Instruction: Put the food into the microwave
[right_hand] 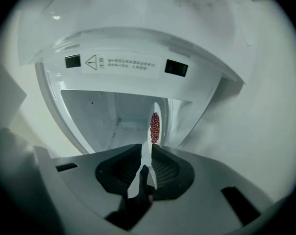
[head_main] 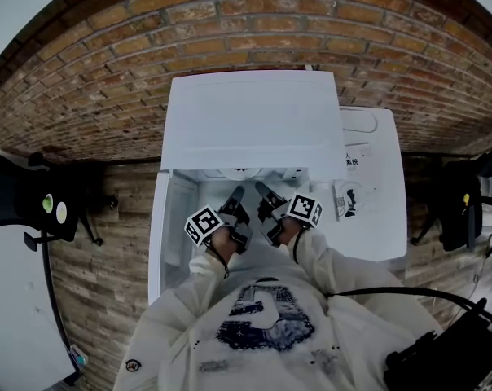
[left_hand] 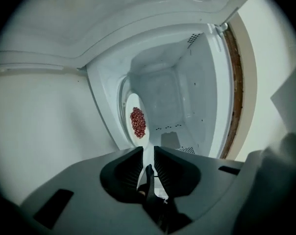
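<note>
A white plate carrying a heap of small red food is seen edge-on inside the mouth of the white microwave, whose door stands open. My left gripper is shut on the plate's near rim. My right gripper is shut on the rim of the same plate, with the red food just beyond its jaws and the cavity behind. In the head view the left gripper and right gripper sit side by side at the opening, and the plate is hidden.
A white panel with a label and controls lies right of the opening. Behind the microwave is a brick wall. Black office chairs stand at left and right on the wooden floor. Black gear sits bottom right.
</note>
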Available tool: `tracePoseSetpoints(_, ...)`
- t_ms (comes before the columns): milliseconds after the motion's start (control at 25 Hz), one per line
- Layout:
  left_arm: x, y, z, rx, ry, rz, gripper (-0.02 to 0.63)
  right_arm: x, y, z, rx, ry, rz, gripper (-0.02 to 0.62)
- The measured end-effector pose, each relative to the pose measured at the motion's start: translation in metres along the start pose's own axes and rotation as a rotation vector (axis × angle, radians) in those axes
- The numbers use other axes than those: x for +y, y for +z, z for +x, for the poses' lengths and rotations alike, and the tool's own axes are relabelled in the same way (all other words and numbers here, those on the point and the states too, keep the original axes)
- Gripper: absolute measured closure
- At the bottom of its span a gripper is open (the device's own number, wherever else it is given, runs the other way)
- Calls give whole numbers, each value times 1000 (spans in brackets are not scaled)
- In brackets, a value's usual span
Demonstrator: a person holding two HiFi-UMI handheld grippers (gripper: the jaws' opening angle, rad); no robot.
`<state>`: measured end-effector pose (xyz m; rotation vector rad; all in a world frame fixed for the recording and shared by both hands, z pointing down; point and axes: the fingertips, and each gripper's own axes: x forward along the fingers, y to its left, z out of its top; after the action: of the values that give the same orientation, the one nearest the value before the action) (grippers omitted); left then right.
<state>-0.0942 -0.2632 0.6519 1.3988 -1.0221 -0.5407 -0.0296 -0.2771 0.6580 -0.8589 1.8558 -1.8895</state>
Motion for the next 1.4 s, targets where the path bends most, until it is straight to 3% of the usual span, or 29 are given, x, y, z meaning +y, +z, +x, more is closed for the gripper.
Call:
tracePoseSetpoints(360,-52,-13,-37,2,-30,317,544,37,-5,-49,23,0,-229,549)
tracePoseSetpoints(520,-76,-15,-54,-14,-14,519,571,55,-5,-72,30,-10,-356,563)
tracePoseSetpoints(920,-139,-29,-93,-35,9,945,595,121,-11,-126,-3,-64,-822,578)
tracePoseSetpoints(1160,-161,-33,-113,-80,51,1121,597,146,-13,-150,-53,-102,-1001,580)
tracePoseSetpoints(1400,-168,-38,-122,-108,76,1200,597,149,-14,-159,-67,-126,-1073,580)
